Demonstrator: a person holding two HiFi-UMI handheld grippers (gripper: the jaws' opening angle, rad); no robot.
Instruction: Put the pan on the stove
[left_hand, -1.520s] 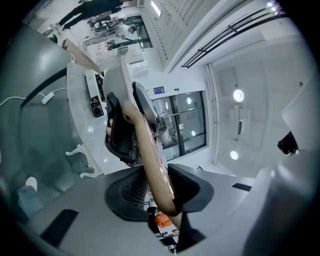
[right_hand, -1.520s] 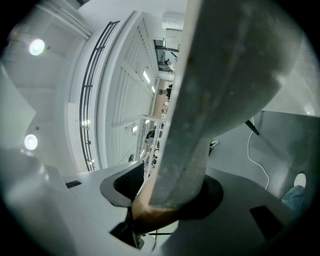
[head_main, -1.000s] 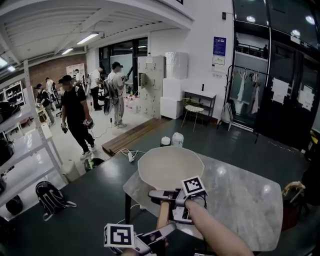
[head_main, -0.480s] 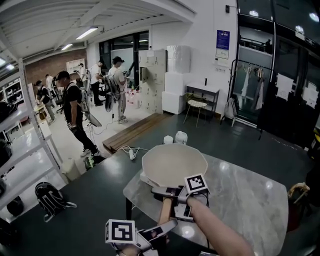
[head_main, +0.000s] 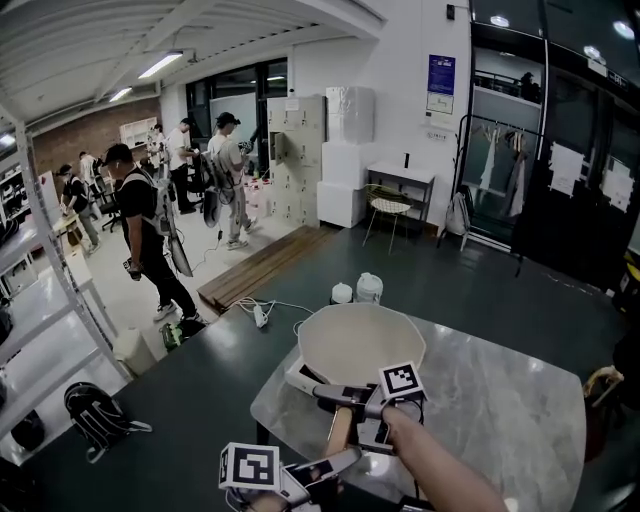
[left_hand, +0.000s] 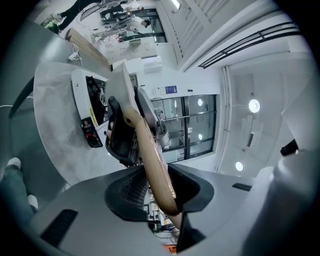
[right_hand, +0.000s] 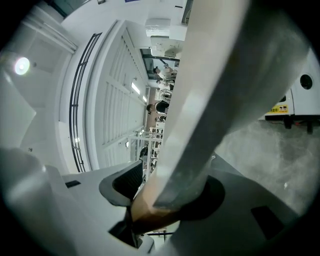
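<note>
The pan (head_main: 360, 342) is a wide, pale bowl-shaped pan with a wooden handle (head_main: 338, 432), held level over the white stove (head_main: 303, 377) on the marble table (head_main: 500, 400). My right gripper (head_main: 347, 397) grips the handle where it meets the pan; its jaws have just been opening slightly, with the grey handle base (right_hand: 210, 115) still filling them. My left gripper (head_main: 325, 470) is shut on the handle's wooden end (left_hand: 150, 155). In the left gripper view the pan (left_hand: 122, 95) hangs over the stove (left_hand: 85, 107). The pan hides most of the stove top.
Two white containers (head_main: 369, 288) stand on the dark floor beyond the table. Several people (head_main: 145, 230) stand at the far left near a shelf rack (head_main: 60, 300). A plank stack (head_main: 255, 265) and a chair (head_main: 388, 212) lie farther back.
Both grippers have carried the pan forward and a little down over the table; it now sits above the stove's near corner. The people in the background have shifted.
</note>
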